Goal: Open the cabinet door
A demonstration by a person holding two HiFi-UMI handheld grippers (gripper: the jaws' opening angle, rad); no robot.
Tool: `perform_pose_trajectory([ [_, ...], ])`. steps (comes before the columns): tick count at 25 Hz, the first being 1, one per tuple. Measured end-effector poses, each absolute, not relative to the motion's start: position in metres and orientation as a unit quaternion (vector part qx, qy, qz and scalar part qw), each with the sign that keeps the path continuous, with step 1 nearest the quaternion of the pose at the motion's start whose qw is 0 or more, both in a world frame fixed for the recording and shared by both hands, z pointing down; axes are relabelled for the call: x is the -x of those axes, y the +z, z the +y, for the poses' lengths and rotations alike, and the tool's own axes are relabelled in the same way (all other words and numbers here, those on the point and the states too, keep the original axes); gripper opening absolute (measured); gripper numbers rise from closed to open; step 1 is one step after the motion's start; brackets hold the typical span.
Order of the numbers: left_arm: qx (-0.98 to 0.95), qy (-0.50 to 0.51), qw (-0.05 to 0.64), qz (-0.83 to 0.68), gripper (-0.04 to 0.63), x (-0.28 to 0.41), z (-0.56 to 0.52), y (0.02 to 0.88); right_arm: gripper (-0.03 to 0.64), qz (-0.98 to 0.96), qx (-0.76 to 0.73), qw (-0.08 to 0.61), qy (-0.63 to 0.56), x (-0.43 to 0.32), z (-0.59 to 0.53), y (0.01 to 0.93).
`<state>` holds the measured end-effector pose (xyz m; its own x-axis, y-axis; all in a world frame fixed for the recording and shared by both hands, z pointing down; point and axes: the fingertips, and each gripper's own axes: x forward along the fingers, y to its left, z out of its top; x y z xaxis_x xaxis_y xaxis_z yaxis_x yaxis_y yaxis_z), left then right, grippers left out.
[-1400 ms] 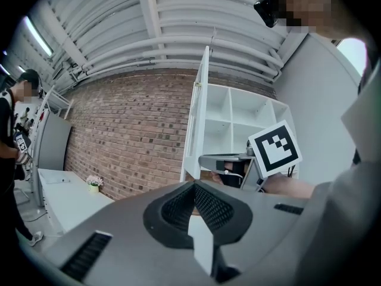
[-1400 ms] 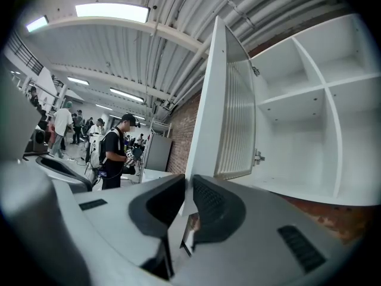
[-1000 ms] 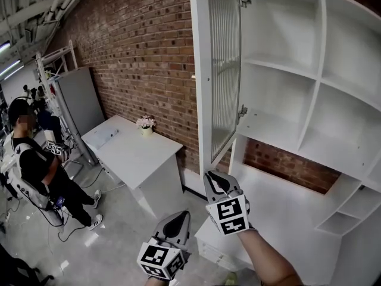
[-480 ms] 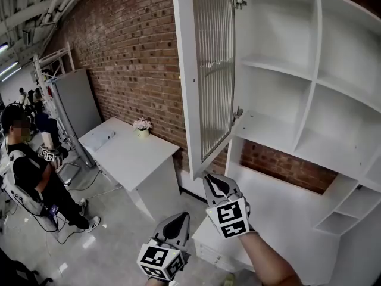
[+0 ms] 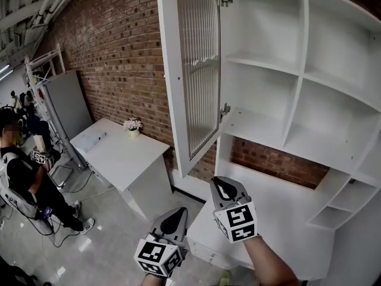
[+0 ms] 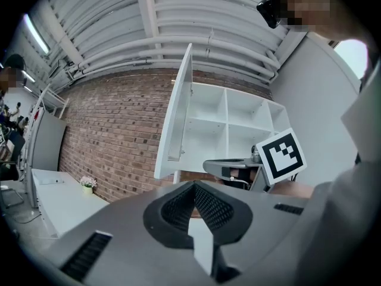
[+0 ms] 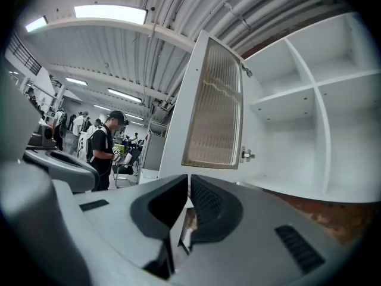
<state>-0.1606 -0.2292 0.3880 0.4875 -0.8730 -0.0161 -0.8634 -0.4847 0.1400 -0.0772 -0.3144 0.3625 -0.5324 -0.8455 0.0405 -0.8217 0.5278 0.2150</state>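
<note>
Cabinet door (image 5: 189, 70) stood open, my left gripper (image 5: 176, 215) jaws pressed together, empty, my right gripper (image 5: 224, 184) jaws nearly together, closing on nothing, both clear of it.

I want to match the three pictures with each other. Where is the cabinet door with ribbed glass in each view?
Head view: cabinet door at upper centre, swung open, left of the shelves.
Left gripper view: centre, seen almost edge-on.
Right gripper view: centre, glass facing the camera.
Shared landmark: the shelf divider cross, right of the door.
</note>
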Motion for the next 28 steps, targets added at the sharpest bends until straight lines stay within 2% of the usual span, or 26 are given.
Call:
perform_pose_trajectory([
  [15,-0.861,-0.054,0.043,-0.504,0.006,0.143,-0.241,0.36,0.011,-0.853,-0.516,0.028,-0.067,0.005,-0.284,0.351],
  [28,-0.856,-0.064,0.033,-0.513,0.006,0.137,-0.244,0.336,0.008,-0.851,-0.522,0.001,-0.057,-0.027,-0.27,0.347],
])
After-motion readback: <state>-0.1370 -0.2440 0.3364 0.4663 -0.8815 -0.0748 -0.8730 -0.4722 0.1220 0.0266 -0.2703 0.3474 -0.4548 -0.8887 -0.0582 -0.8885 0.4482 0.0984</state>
